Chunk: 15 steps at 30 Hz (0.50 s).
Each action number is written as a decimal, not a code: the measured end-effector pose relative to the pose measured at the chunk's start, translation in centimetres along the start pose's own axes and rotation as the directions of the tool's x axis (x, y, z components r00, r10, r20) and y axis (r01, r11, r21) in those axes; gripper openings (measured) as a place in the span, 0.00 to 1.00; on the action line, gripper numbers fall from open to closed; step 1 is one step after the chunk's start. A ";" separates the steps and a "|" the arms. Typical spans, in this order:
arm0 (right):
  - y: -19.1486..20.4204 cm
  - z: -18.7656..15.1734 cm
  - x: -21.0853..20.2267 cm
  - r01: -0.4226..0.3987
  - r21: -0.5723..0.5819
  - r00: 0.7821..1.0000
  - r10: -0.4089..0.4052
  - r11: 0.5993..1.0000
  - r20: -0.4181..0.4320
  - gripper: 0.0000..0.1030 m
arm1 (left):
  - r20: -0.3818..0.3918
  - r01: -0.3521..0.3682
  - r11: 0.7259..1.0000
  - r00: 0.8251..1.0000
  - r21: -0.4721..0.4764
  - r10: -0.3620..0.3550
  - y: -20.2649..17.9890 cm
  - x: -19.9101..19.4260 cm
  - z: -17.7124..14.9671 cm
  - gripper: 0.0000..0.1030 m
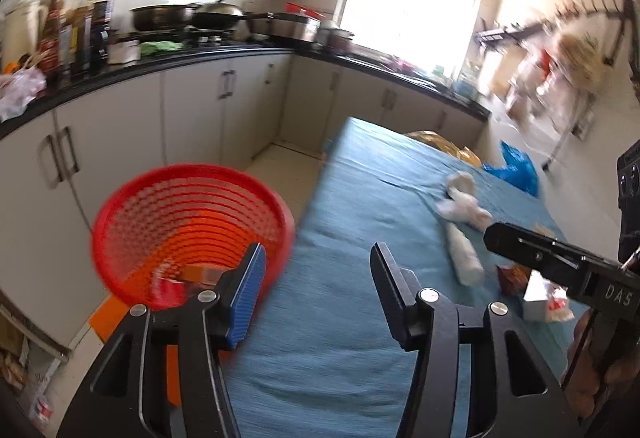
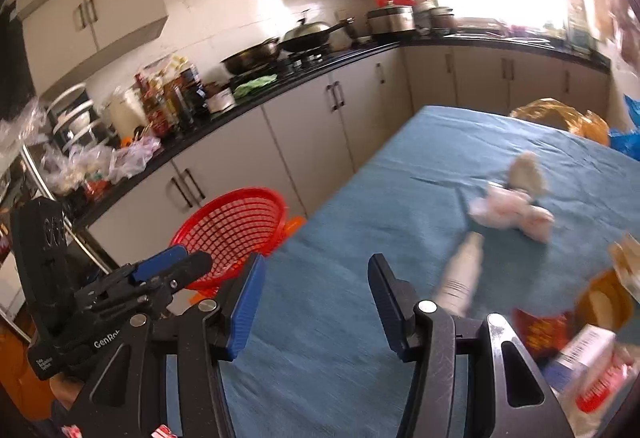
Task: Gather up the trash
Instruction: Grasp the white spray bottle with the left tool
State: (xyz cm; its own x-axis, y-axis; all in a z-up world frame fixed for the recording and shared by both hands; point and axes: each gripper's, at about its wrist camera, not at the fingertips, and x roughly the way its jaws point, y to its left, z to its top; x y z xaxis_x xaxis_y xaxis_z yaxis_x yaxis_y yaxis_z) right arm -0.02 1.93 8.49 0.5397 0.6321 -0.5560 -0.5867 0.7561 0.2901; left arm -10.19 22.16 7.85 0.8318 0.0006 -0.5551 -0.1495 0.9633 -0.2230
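Trash lies scattered on the blue table (image 1: pixel 344 198): a crumpled tissue wad (image 1: pixel 464 204), a small white bottle (image 1: pixel 464 256) lying on its side just beside it, and wrappers and a carton (image 2: pixel 588 362) toward the near right edge. Some pieces already sit in the red basket (image 1: pixel 192 226) off the table's left side. Both the left gripper (image 1: pixel 316 294) and the right gripper (image 2: pixel 316 298) stand open and empty. Tissue looks soft and nearly weightless, best pinched at its bulk. Smooth and round, the bottle may roll; grip it across its middle.
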 end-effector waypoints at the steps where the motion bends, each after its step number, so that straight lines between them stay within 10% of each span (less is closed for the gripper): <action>1: -0.9 -0.1 -0.8 0.004 0.014 1.000 -0.004 1.000 0.010 0.56 | -0.009 0.008 1.000 1.000 0.014 -0.008 -0.9 0.2 -0.1 0.53; 15: -12.8 -0.4 -9.6 0.145 0.166 0.979 -0.166 0.975 0.115 0.56 | -0.130 0.116 0.979 0.987 0.165 -0.095 -10.5 1.9 -1.1 0.59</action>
State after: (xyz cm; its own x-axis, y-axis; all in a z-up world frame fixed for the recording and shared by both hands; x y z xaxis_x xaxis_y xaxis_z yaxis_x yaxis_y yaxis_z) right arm 2.09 -13.83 9.82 0.6951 0.5135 -0.5032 -0.3934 0.8575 0.3316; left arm -7.63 11.73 8.30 0.7654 -0.1262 -0.6310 0.0383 0.9878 -0.1511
